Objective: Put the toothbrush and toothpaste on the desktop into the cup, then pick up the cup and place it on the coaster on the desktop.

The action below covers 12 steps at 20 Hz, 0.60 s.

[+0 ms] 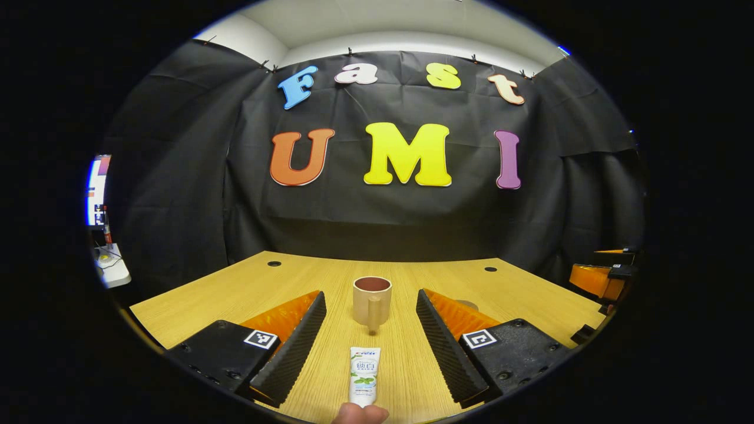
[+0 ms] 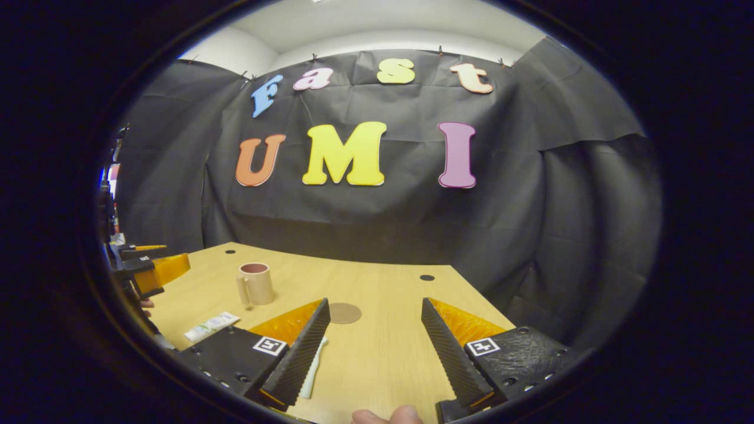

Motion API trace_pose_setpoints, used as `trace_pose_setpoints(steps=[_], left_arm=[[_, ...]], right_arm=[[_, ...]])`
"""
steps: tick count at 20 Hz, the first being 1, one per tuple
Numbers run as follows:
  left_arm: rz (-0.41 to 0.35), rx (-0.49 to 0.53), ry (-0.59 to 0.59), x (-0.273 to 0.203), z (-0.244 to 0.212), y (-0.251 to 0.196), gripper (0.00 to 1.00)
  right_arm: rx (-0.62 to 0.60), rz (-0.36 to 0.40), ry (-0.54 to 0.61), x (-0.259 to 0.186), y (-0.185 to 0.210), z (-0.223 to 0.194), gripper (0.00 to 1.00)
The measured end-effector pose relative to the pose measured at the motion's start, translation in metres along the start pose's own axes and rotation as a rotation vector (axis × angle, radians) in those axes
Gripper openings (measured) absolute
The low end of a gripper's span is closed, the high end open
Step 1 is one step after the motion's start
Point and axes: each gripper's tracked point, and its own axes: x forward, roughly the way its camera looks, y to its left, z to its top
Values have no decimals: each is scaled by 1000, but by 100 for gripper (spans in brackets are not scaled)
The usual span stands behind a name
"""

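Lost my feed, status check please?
Both tools open, left, right. Toothpaste flat between left tool's fingers; toothbrush by right's. Cup upright, coaster bare. Nothing blocking.

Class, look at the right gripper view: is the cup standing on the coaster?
No: the cup stands on bare desktop, apart from the coaster.

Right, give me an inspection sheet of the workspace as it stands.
Surface: wooden desktop with grommet holes.
Job's things: cup upright, handle toward the left gripper; toothpaste flat in front of it; toothbrush flat beside the right gripper's finger; coaster bare.
Clutter: nothing seen.
Grippers: left gripper open, toothpaste between its fingers; right gripper open, holding nothing.
Cables: nothing seen.
Surroundings: black cloth wall.
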Motion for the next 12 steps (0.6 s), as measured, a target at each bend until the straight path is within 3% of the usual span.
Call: trace_pose_setpoints(steps=[8,12], left_arm=[[-10,-1,84,1,-24,1,98],[-29,-2,220,-2,-62,-1,98]], right_arm=[[63,10,82,5,3,-27,95],[42,36,116,6,13,-42,95]])
